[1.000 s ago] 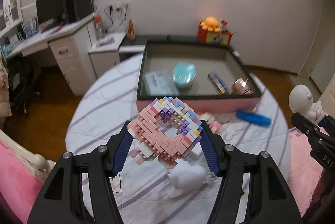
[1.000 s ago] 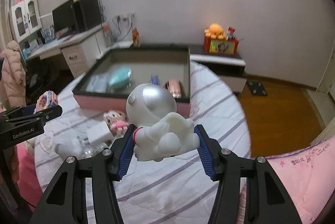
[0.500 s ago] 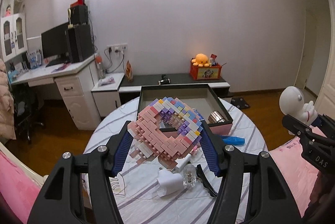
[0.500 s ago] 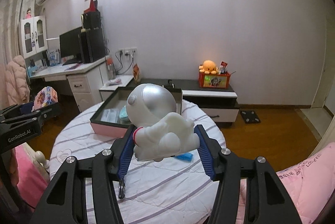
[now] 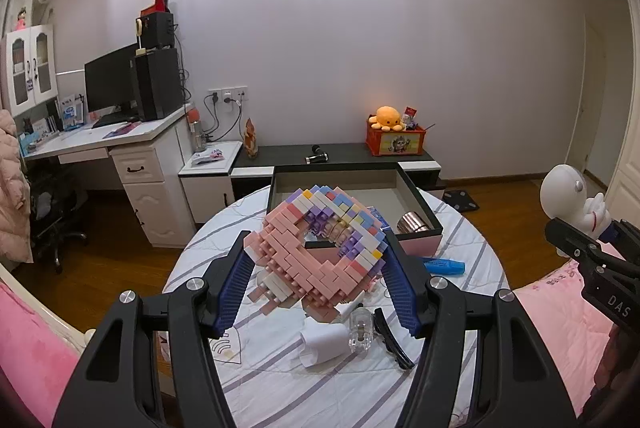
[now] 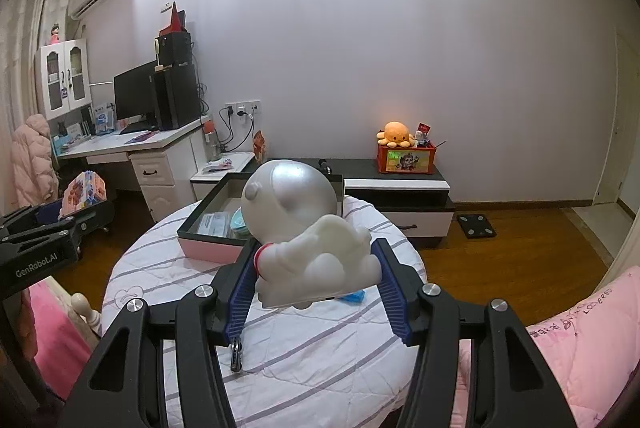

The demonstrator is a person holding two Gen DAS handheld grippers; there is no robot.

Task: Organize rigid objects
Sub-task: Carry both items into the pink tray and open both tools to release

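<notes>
In the left wrist view, a pink and pastel brick model (image 5: pixel 320 248) is clamped between the blue pads of the left gripper (image 5: pixel 316 268) at frame centre, held above the striped round table (image 5: pixel 280 388); behind it lies the pink-sided tray (image 5: pixel 432 228). In the right wrist view, a white astronaut figure (image 6: pixel 304 240) – silver helmet uppermost – is pinched by the right gripper (image 6: pixel 316 280) at centre, with the tray (image 6: pixel 208 248) just left of it on the table.
</notes>
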